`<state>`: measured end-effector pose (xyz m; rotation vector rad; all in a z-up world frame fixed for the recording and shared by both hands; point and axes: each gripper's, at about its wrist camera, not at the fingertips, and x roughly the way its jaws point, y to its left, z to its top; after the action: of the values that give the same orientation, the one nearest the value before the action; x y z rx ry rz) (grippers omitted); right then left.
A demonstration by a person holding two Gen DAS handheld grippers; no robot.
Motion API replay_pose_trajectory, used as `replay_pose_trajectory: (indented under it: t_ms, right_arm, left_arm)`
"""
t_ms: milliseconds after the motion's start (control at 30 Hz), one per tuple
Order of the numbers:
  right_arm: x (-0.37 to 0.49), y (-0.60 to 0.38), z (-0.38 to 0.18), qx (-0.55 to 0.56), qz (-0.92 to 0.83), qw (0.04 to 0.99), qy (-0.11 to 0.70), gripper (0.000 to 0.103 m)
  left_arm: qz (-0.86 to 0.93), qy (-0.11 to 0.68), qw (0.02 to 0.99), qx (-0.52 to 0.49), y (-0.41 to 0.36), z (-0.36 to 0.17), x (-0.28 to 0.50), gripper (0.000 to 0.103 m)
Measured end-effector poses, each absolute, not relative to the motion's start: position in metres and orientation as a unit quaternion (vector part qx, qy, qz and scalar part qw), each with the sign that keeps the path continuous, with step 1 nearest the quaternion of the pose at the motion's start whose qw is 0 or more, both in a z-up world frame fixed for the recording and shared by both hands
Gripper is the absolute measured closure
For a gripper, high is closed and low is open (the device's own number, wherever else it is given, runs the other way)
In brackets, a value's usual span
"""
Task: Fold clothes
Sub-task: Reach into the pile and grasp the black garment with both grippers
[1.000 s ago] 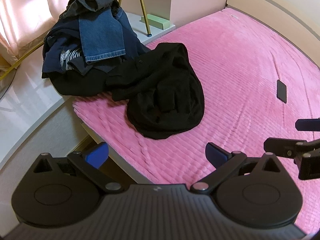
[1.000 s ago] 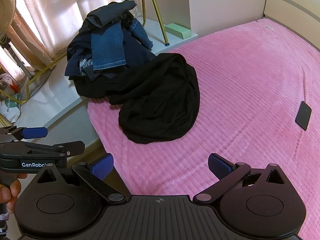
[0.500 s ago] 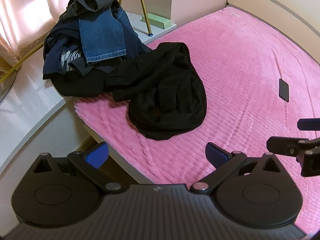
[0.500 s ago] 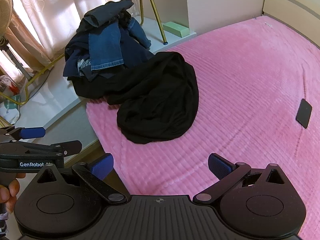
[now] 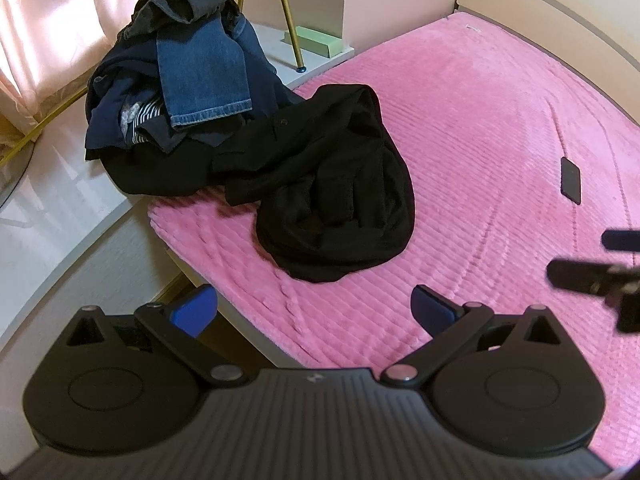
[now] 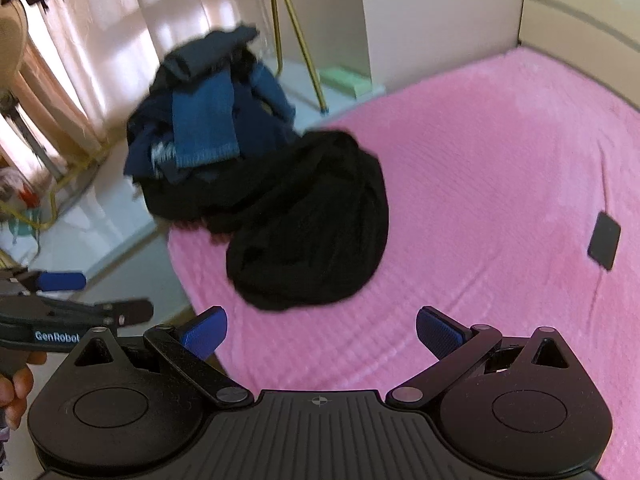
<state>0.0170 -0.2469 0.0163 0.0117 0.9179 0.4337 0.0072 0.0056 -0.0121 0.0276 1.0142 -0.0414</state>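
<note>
A crumpled black garment (image 5: pixel 332 200) lies on the near left part of the pink bed (image 5: pixel 500 128); it also shows in the right wrist view (image 6: pixel 308 224). Behind it a pile of clothes (image 5: pixel 188 80) with blue jeans on top sits on a white ledge, seen blurred in the right wrist view (image 6: pixel 204 128). My left gripper (image 5: pixel 314 310) is open and empty, short of the black garment. My right gripper (image 6: pixel 322 330) is open and empty, also short of it. Each gripper shows at the edge of the other's view.
A small dark flat object, maybe a phone (image 5: pixel 571 179), lies on the bed at right, also in the right wrist view (image 6: pixel 604 240). Gold stand legs (image 5: pixel 288 12) and a green box (image 5: pixel 316 40) stand behind. Curtains (image 6: pixel 80 80) hang at left. A headboard (image 5: pixel 560 8) bounds the far side.
Both grippers have moved slightly forward toward the black garment. The right wrist view is now blurred from motion. Both stay open and empty.
</note>
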Motion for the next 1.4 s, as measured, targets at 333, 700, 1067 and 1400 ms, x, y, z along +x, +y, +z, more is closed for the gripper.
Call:
replay_pose_trajectory:
  t_ms: [333,700,1067,1400]
  right_arm:
    - [0.021,-0.292,0.021,-0.04,0.257,0.9,0.35,0.0]
    - [0.09,-0.255,-0.026,-0.109,0.271,0.874,0.389,0.0]
    - [0.199,-0.098,-0.115,-0.297,0.38,0.798,0.361,0.037]
    - [0.224,0.053,-0.227,-0.451,0.52,0.669,0.281,0.05]
  left_arm:
    - [0.007,0.451,0.892,0.037,-0.004,-0.009,-0.001,0.005]
    - [-0.033,0.404,0.893,0.197,0.017,-0.053,0.051,0.003]
    - [-0.106,0.454,0.857,0.222,0.089,-0.173,0.176,0.007]
    - [-0.05,0.501,0.862,0.064,0.149,-0.214,0.181,0.007]
